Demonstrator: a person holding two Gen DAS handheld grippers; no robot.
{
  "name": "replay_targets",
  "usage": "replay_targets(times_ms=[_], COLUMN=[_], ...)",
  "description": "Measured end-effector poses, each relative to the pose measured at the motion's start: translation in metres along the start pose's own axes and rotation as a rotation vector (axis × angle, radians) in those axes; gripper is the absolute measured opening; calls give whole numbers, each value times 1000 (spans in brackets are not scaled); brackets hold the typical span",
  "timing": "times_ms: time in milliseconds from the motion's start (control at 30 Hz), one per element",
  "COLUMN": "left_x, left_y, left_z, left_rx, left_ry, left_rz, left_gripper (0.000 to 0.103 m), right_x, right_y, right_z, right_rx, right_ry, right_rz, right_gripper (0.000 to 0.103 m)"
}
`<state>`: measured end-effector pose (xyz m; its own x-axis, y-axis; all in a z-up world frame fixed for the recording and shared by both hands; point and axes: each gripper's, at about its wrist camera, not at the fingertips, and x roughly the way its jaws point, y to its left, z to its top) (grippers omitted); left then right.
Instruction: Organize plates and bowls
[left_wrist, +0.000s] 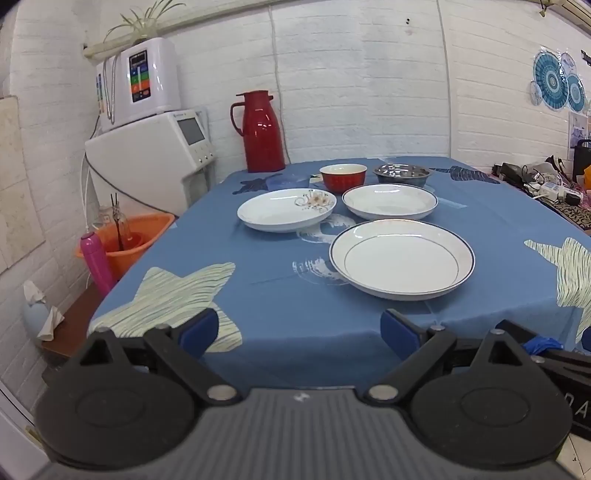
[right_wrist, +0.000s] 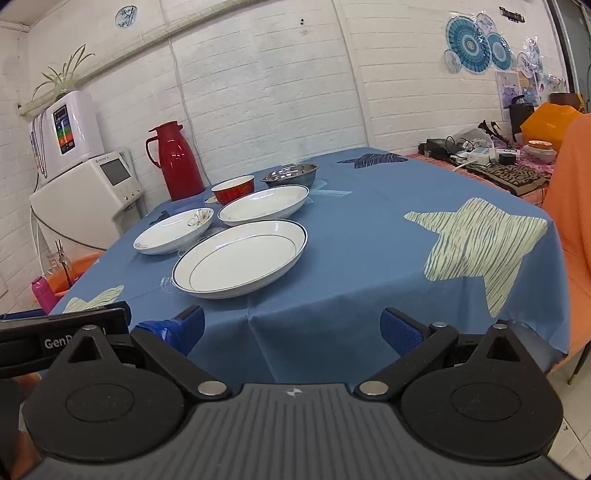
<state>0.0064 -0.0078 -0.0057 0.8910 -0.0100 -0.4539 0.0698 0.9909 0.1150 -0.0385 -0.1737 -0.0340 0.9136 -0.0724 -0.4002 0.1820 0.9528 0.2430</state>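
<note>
Both my grippers, left (left_wrist: 299, 332) and right (right_wrist: 291, 330), hang short of the big plate (left_wrist: 402, 258), jaws wide open, empty, since nothing's stacked yet.

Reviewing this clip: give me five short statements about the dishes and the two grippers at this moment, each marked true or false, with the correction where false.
1. Three white plates lie on the blue tablecloth. True: the flower plate, the far rimmed plate and the near rimmed plate.
2. The red bowl sits inside the steel bowl. False: they stand side by side, apart.
3. The left gripper holds a plate. False: its jaws are open and empty, short of the dishes.
4. The right gripper is open. True.
5. The plates are stacked. False: each lies by itself on the cloth.
</note>
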Motion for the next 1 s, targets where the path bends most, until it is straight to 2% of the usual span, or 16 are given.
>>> replay_targets(times_ms=[367, 667, 1000], left_x=[-2, 0, -3], left_y=[-2, -1, 3], left_z=[3, 4, 2], left_rx=[1, -5, -4], left_ry=[4, 17, -3], left_rz=[-27, -30, -24], left_gripper=[94, 94, 94], right_x=[1, 1, 4], right_y=[-4, -3, -4], right_z=[0, -1, -2], right_rx=[26, 39, 39], right_ry=[4, 16, 20], right_rz=[-11, -10, -3], right_gripper=[89, 89, 89])
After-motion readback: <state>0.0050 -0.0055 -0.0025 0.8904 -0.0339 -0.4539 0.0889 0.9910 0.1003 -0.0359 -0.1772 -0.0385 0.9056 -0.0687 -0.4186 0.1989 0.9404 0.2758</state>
